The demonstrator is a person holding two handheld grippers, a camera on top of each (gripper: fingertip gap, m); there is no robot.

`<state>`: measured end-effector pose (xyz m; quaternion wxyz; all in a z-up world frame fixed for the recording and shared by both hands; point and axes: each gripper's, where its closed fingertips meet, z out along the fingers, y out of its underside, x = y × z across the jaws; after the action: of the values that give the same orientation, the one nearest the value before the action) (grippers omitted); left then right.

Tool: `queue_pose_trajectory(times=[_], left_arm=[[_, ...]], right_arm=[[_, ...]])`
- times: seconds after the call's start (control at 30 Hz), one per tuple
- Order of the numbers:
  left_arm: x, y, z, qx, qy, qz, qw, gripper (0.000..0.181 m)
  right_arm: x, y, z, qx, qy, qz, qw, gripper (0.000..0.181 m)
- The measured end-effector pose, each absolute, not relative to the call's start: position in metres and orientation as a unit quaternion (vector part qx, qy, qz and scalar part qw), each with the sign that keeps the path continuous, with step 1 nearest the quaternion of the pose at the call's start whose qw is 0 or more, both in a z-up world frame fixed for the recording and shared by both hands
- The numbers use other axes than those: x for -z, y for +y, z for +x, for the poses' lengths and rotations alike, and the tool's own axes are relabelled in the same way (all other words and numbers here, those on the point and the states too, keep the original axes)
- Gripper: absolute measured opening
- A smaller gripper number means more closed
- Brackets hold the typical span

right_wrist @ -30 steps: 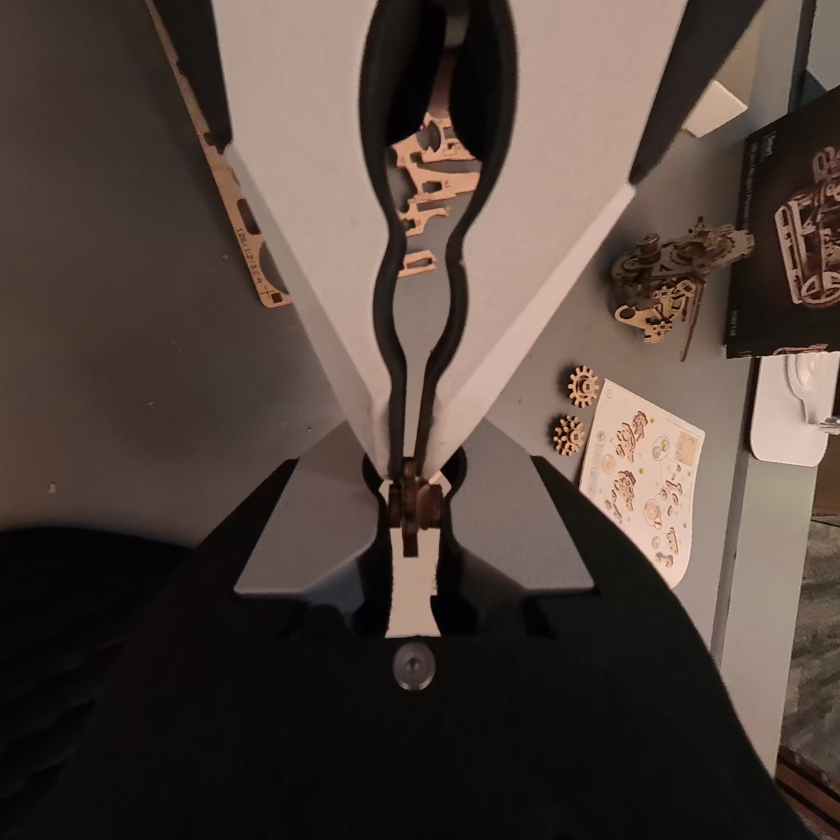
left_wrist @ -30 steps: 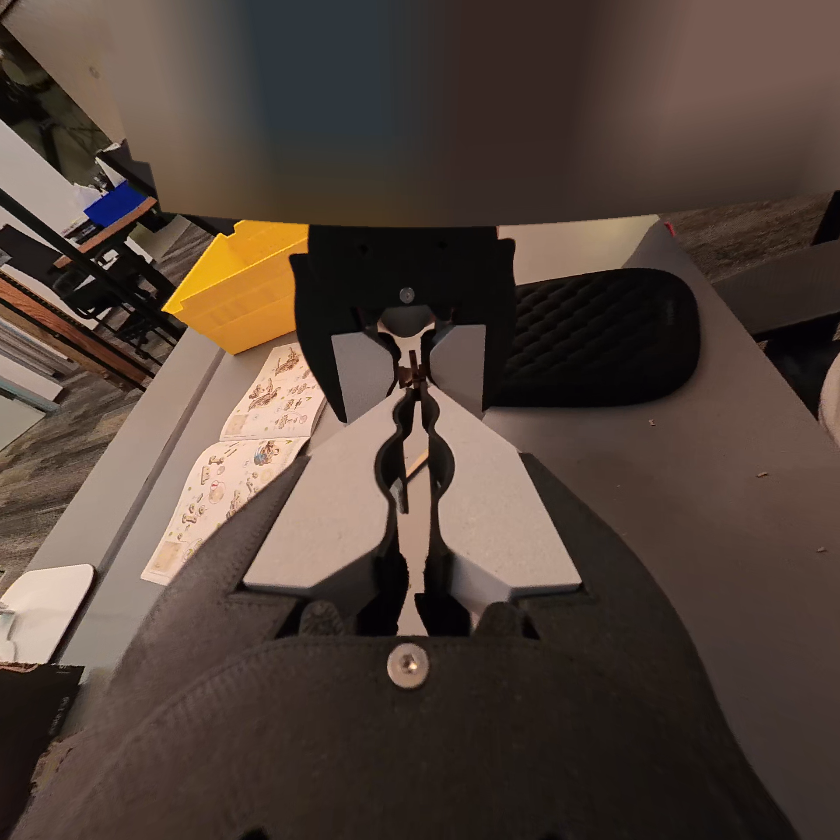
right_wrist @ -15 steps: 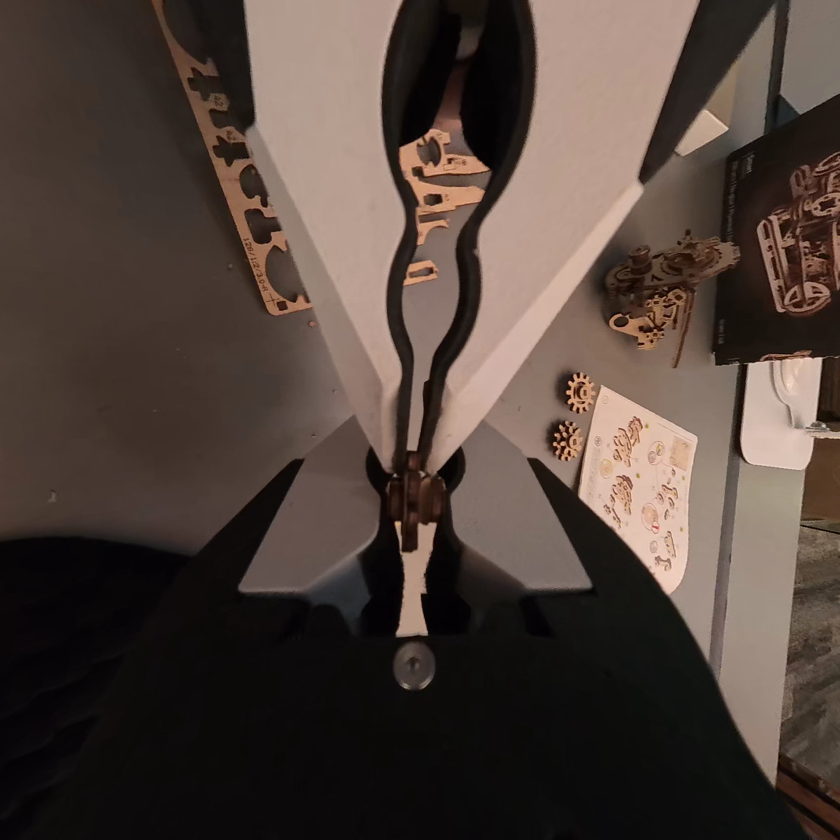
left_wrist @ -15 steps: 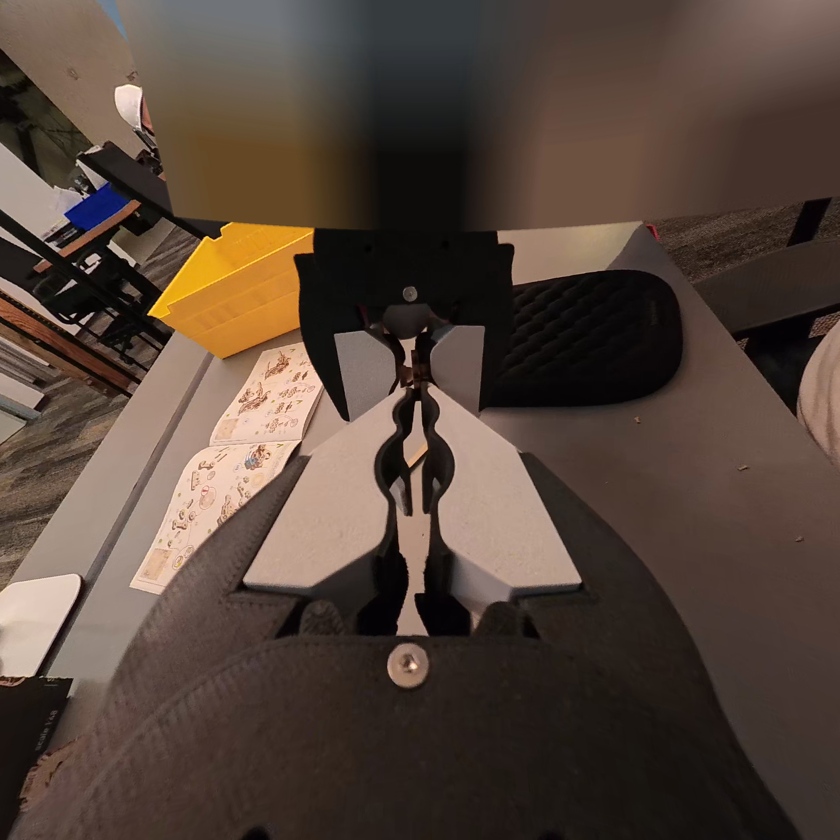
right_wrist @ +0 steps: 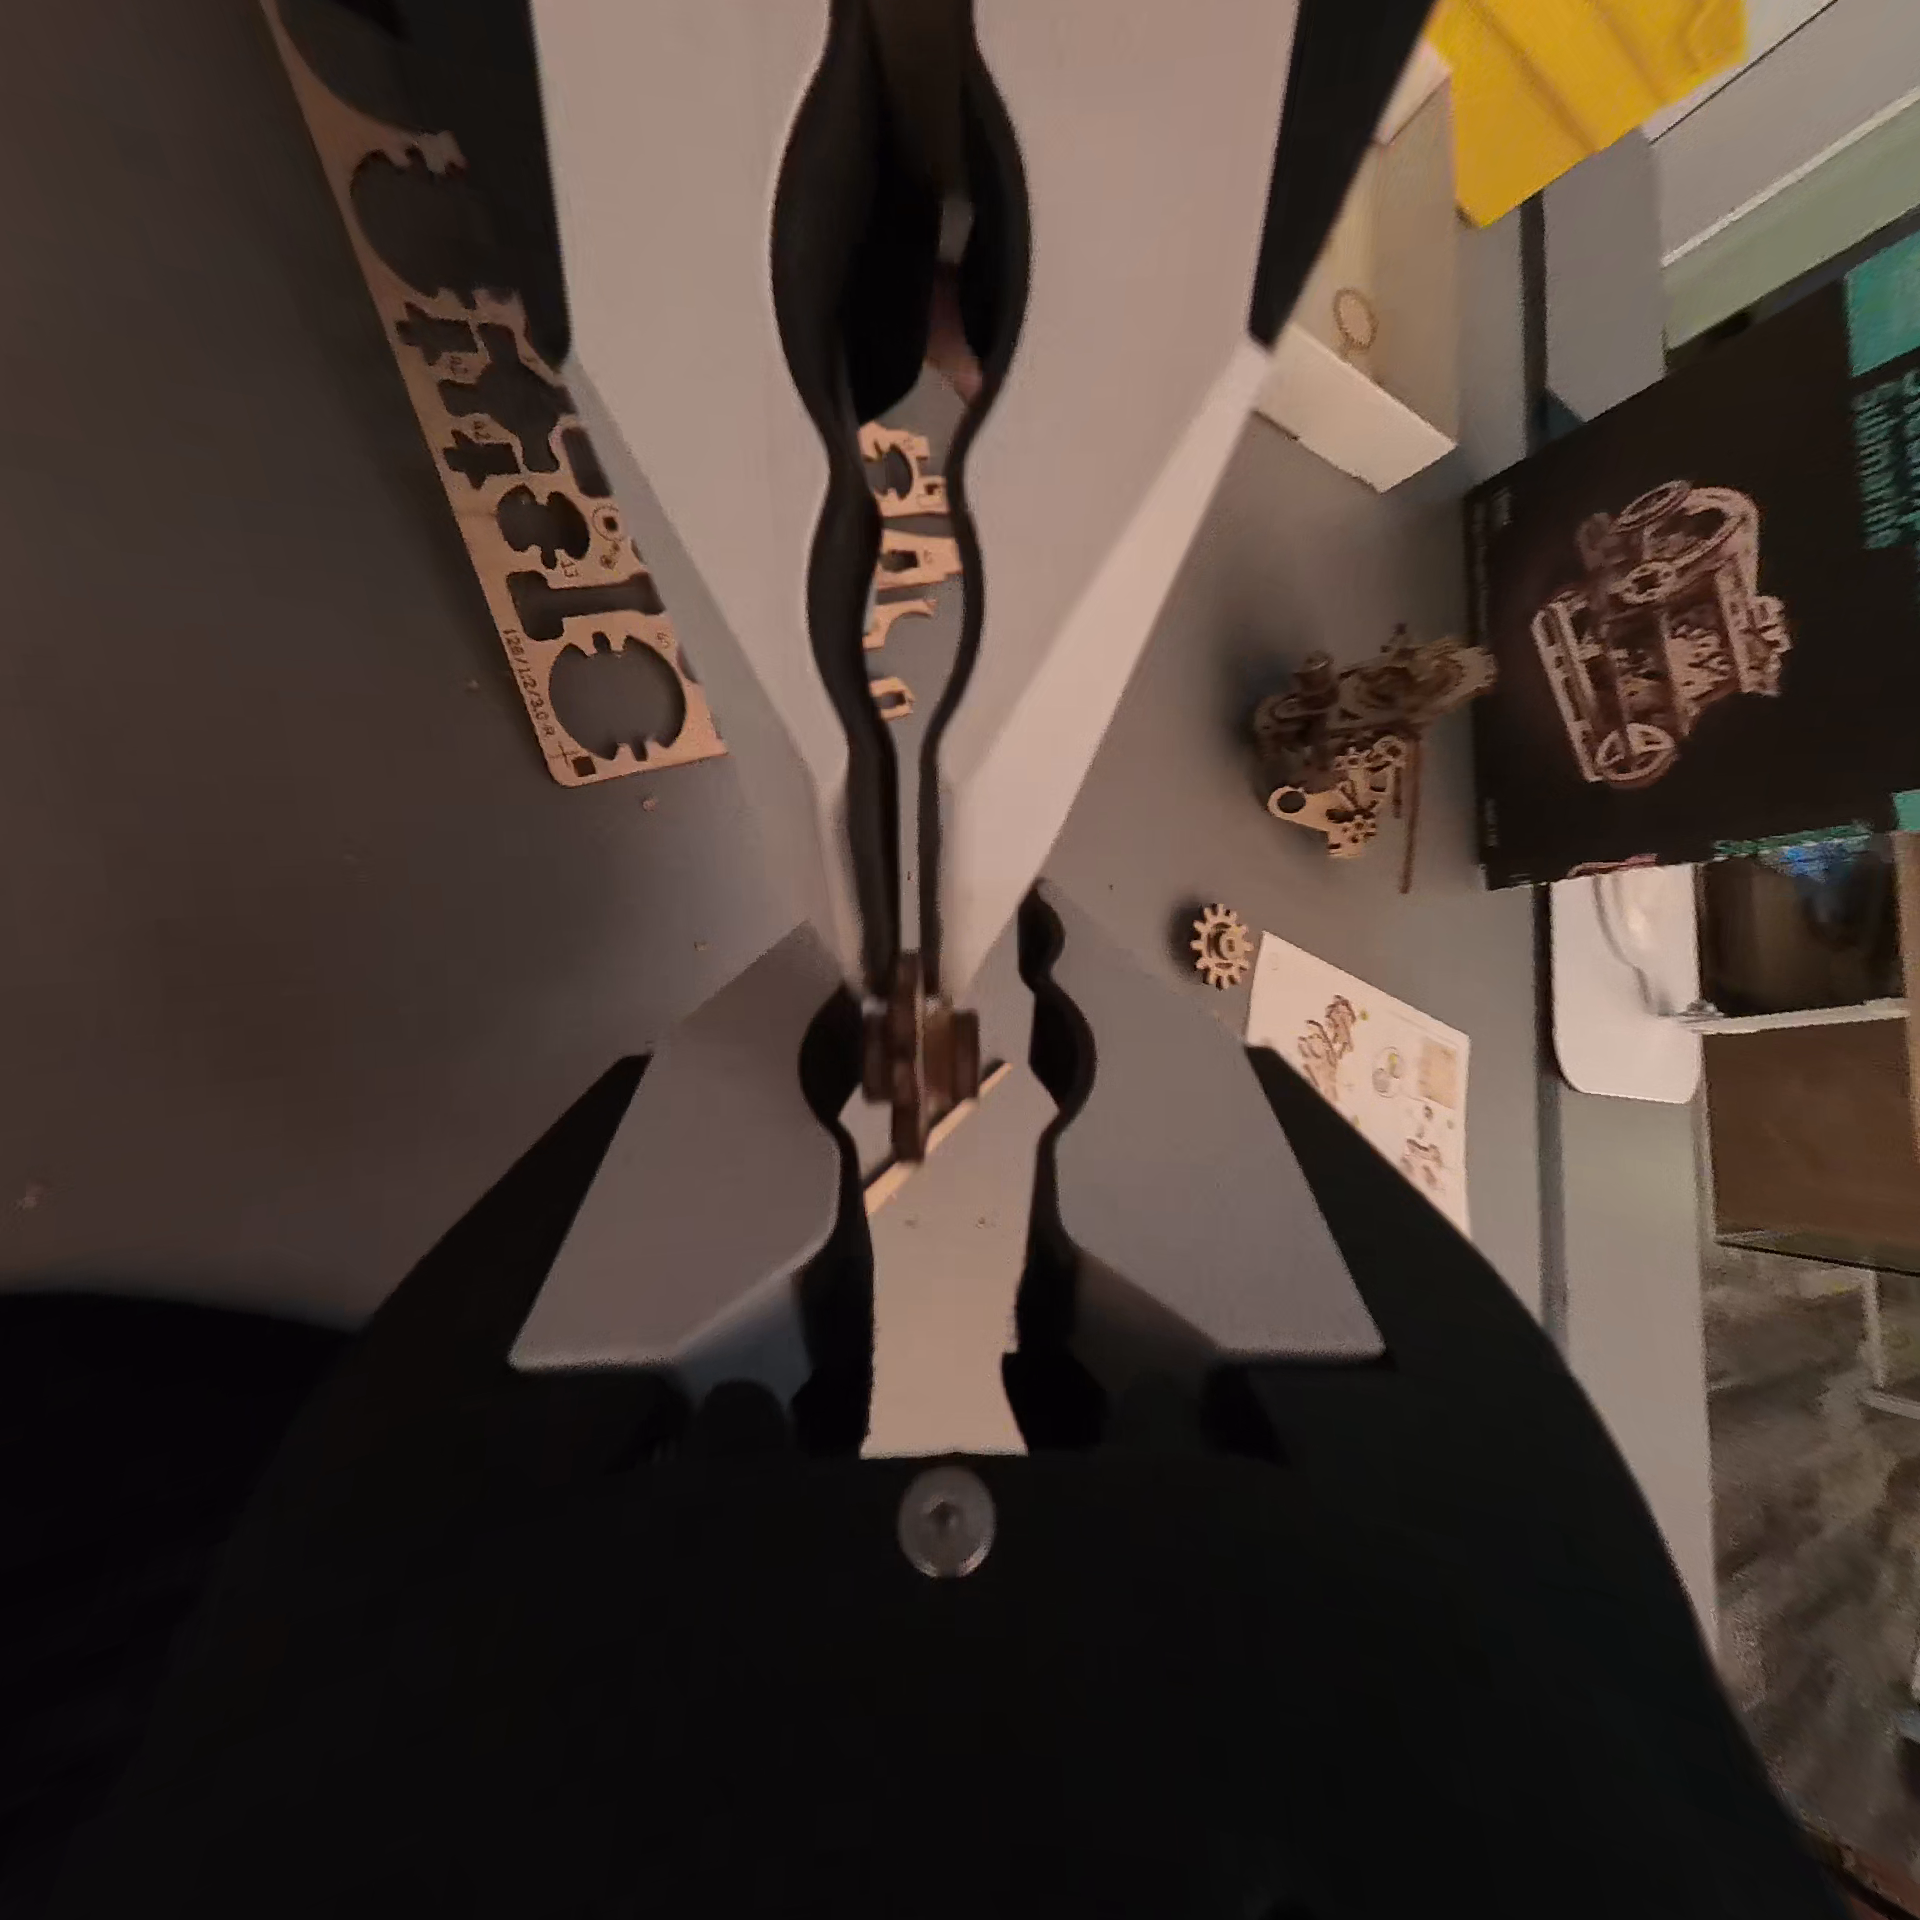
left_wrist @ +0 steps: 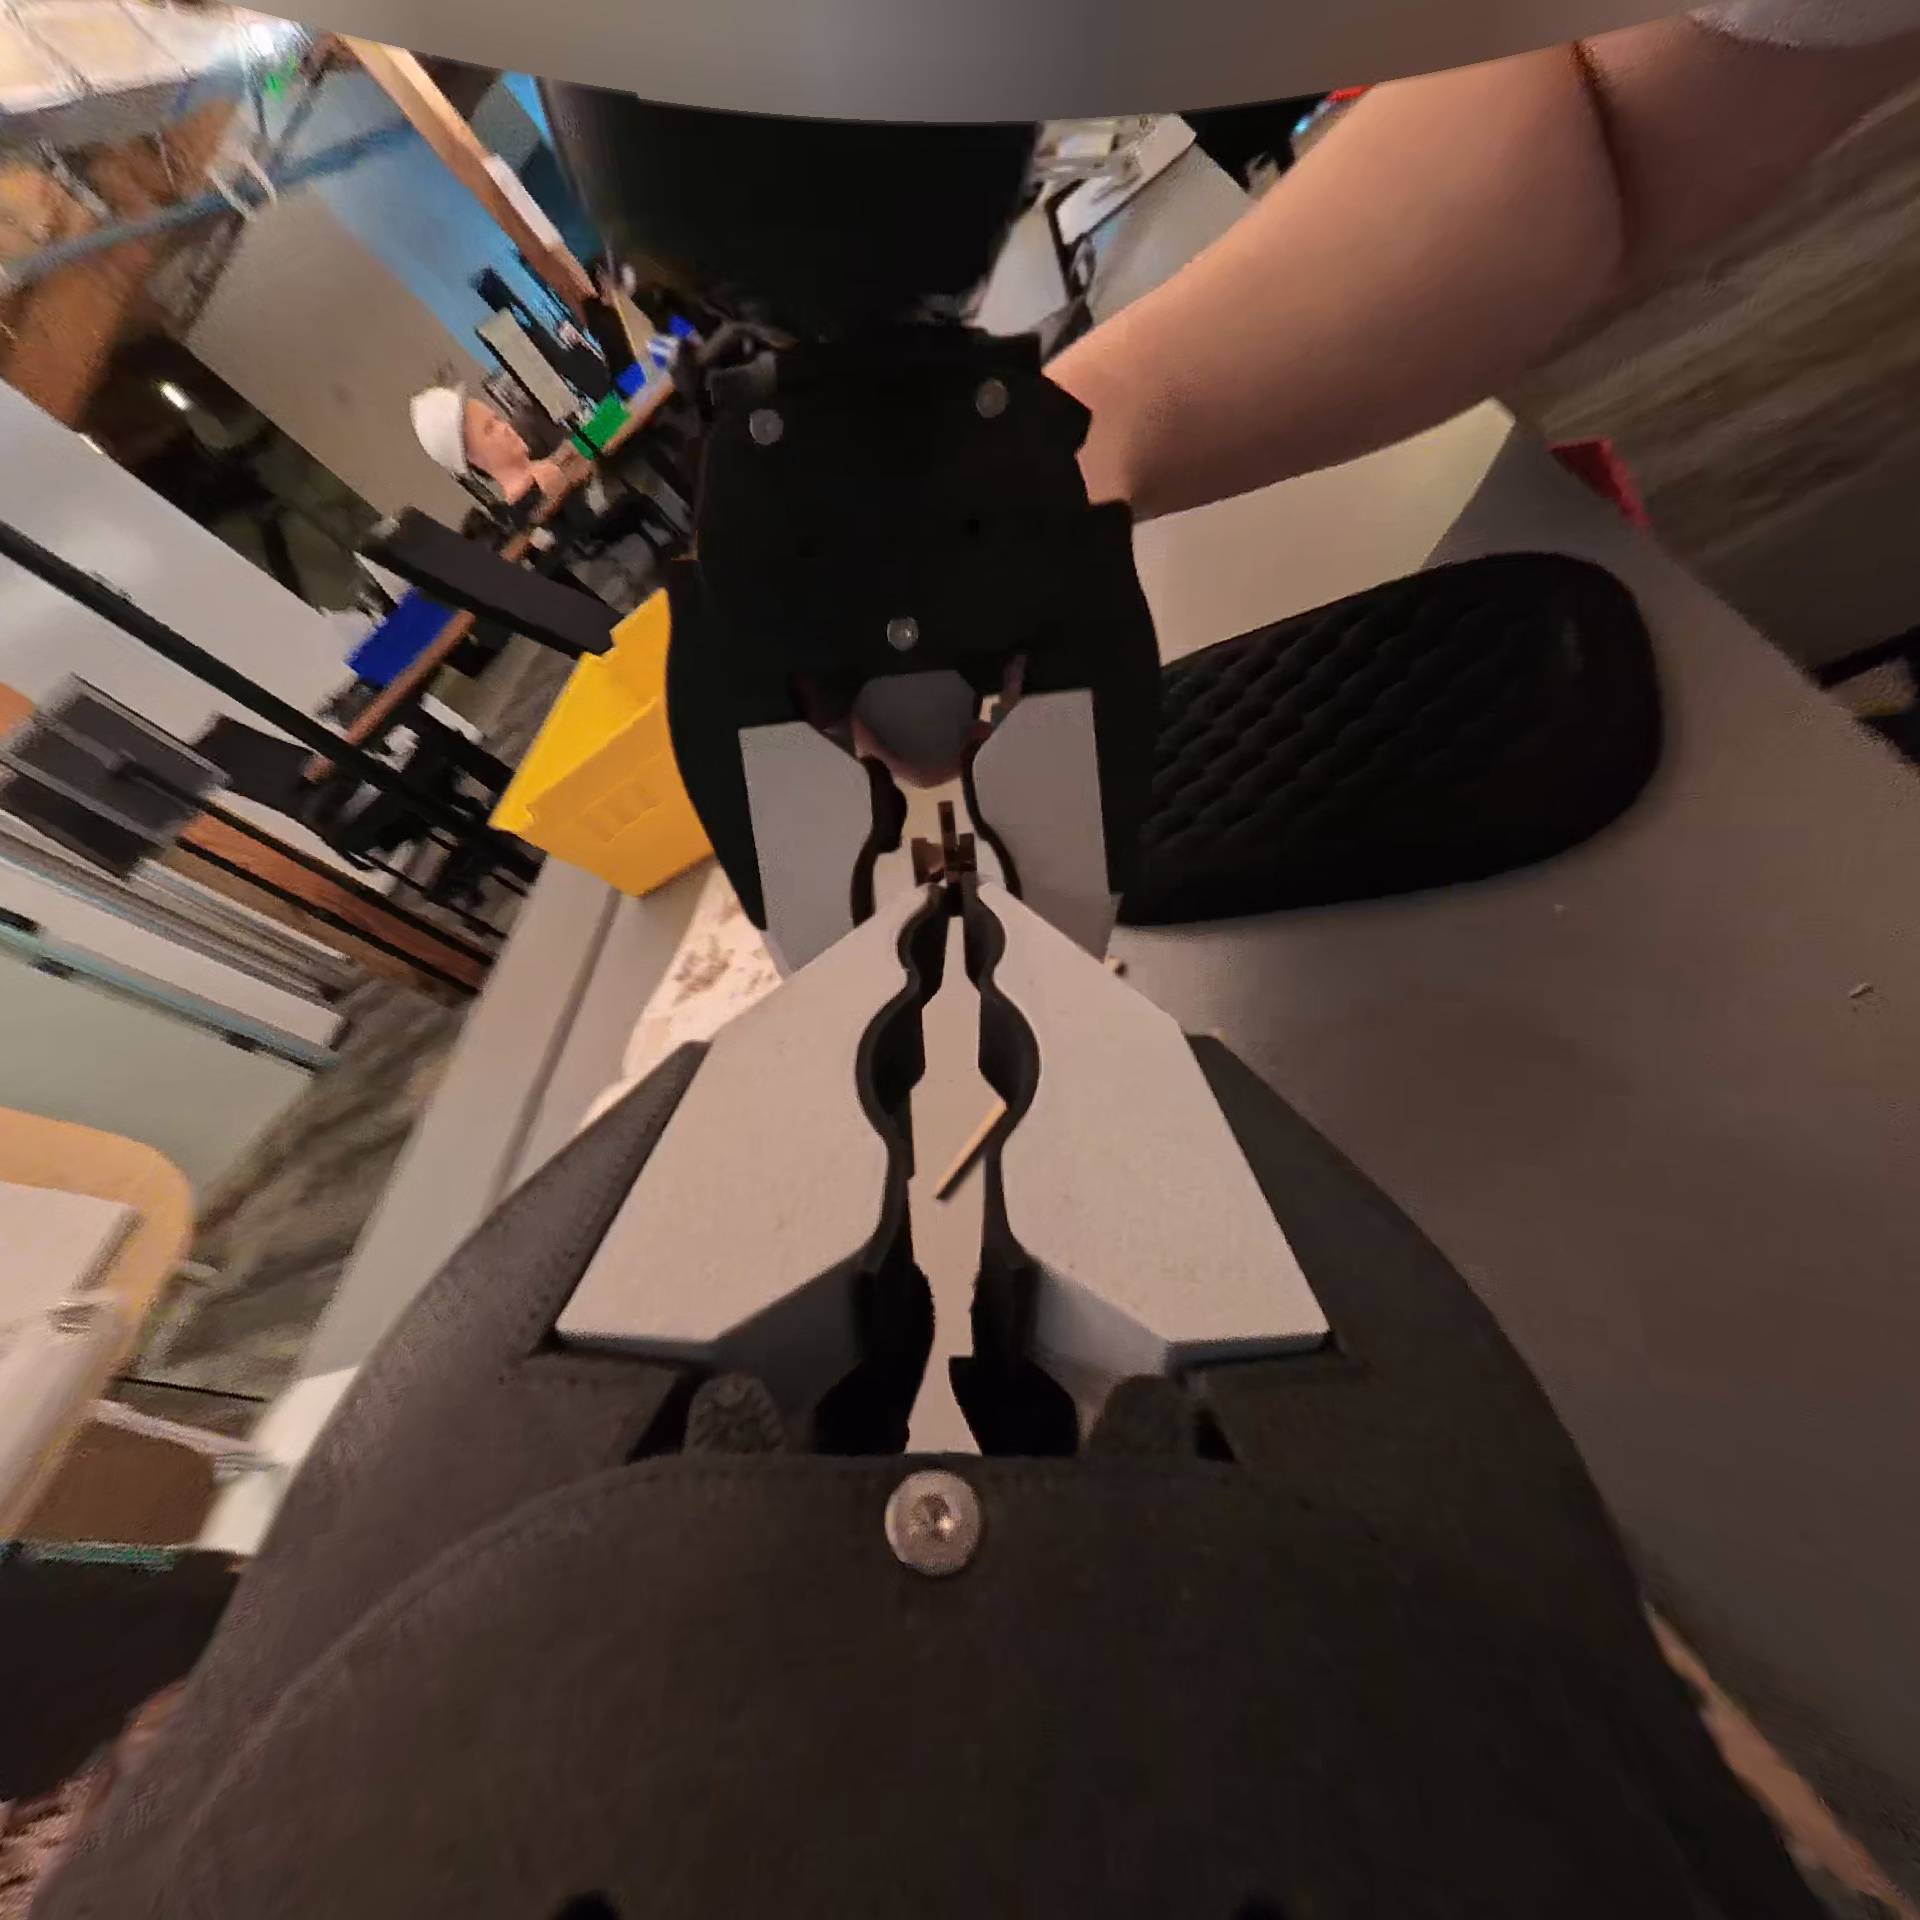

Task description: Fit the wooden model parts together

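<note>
My left gripper (left_wrist: 942, 902) is shut on a small dark wooden gear part (left_wrist: 942, 852) at its fingertips. The part also shows in the right wrist view (right_wrist: 920, 1055), pinched by the left gripper (right_wrist: 902, 971), which comes down from the top. My right gripper (right_wrist: 933, 961) faces it with its jaws open on either side of the part, not touching it. In the left wrist view the right gripper's grey fingers (left_wrist: 805, 831) stand apart around the part. Both are held above the grey table (left_wrist: 1507, 1195).
A cut-out wooden sheet (right_wrist: 540, 520), a partly built wooden model (right_wrist: 1351, 727), a loose gear (right_wrist: 1218, 943), an instruction sheet (right_wrist: 1371, 1091) and a black box (right_wrist: 1683, 665) lie on the table. A thin wooden stick (left_wrist: 971, 1148), a black quilted pad (left_wrist: 1382, 727) and a yellow bin (left_wrist: 613, 769) are there too. Some 7 cm of space lies between my two pairs of fingers. To reach the partly built wooden model (right_wrist: 1351, 727) in a straight line is about 20 cm for my right fingers, about 25 cm for my left.
My right gripper was shut on the wooden part with the left one; it has opened and let go. Both grippers have tilted upward, bringing the room into view.
</note>
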<state>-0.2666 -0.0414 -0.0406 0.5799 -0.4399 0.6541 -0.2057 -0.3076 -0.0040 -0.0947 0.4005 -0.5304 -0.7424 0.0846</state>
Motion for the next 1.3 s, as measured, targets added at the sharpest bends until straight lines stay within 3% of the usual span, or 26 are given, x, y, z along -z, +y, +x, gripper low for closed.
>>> queue_pose_trajectory(times=[0.37, 0.83, 1.17, 1.3], left_arm=[[0.033, -0.051, -0.274, 0.230, 0.661, -0.368, 0.612, 0.000], [0.028, -0.052, -0.275, 0.256, 0.649, -0.353, 0.623, 0.000], [0.037, -0.044, -0.280, 0.216, 0.666, -0.365, 0.613, 0.000], [0.039, -0.041, -0.282, 0.226, 0.664, -0.379, 0.604, 0.000]], right_arm=[[0.063, -0.026, -0.287, -0.152, -0.741, -0.483, 0.441, 0.019], [0.072, -0.027, -0.310, -0.195, -0.740, -0.476, 0.432, 0.019], [0.073, -0.017, -0.282, -0.191, -0.707, -0.472, 0.491, 0.013], [0.053, -0.025, -0.265, -0.264, -0.663, -0.462, 0.527, 0.011]])
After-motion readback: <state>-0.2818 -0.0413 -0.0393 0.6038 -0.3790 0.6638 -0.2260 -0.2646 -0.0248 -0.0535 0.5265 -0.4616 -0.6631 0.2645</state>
